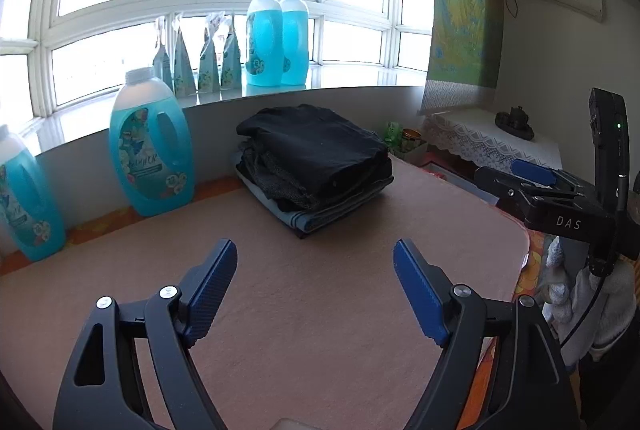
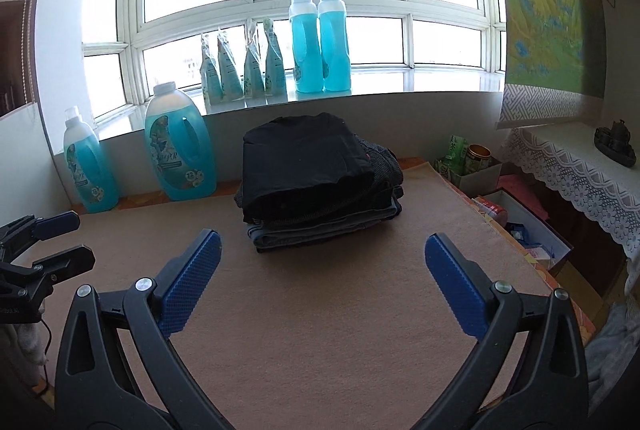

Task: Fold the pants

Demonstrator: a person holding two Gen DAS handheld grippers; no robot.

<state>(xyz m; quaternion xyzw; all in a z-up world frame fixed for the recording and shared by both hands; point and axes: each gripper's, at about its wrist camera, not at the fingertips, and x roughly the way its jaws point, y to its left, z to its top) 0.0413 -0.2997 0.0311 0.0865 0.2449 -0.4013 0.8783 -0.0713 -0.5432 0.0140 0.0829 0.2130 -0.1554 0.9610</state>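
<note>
Two grippers hang over the surface [image 2: 320, 310] with nothing in them: our left gripper [image 1: 316, 290] stands spread wide over bare brown cover, and our right gripper [image 2: 322, 284] is likewise released, its blue pads well apart. Neither touches any cloth.

We see the pants as a folded black pair [image 2: 308, 166] lying on top of a stack of folded clothes [image 2: 324, 230] near the far edge of the surface, roughly midway along it, just in front of the wall under the windowsill. Judging by how things lie, this pair looks finished and set away, and we are clear of it.

What could go wrong from here, as we judge it:

- The stack is uneven; the top pair overhangs toward the near side and the layers below are skewed. A nudge from either gripper on a later reach could slide the top fold off or open it.
- Blue detergent bottles [image 2: 180, 150] stand at the far left corner, just beside the stack. A wide sweep of our left gripper could knock one over.
- The right edge of the surface drops to open boxes [image 2: 528, 226] on the floor; a garment dragged carelessly there could slip off.
- We see no unfolded pants in either view, so any next piece must be fetched from out of sight.
</note>
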